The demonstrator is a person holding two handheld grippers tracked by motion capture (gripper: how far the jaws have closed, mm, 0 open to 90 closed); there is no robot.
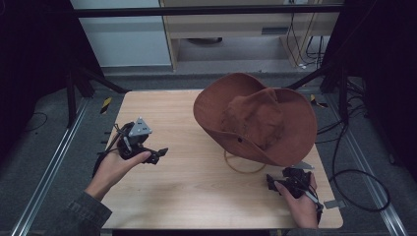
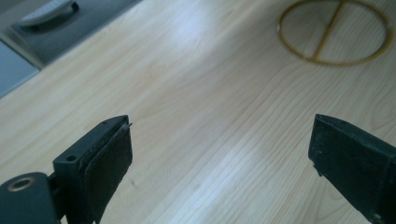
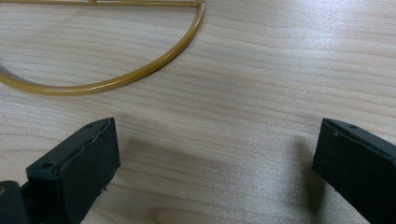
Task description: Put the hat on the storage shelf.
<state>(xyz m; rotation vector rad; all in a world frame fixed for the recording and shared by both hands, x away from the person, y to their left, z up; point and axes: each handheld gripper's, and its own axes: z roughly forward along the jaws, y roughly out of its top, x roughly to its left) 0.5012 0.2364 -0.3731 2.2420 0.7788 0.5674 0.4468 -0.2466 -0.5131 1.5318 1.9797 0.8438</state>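
Observation:
A brown wide-brimmed hat point(image 1: 255, 118) sits tilted on a gold wire stand whose ring base point(image 1: 244, 165) rests on the wooden table point(image 1: 187, 187). The ring base point(image 2: 334, 31) appears far ahead in the left gripper view, and the same ring point(image 3: 107, 70) lies close in the right gripper view. My left gripper point(image 1: 160, 155) is held at the table's left, well clear of the hat, open with nothing between its jaws point(image 2: 219, 158). Near the front right edge, below the hat brim, my right gripper point(image 1: 278, 179) is open and holds nothing point(image 3: 215, 163).
Bare wood lies between the two grippers. Black frame legs and cables point(image 1: 354, 177) run along the floor right of the table. A cabinet point(image 1: 236, 29) stands behind the table's far edge.

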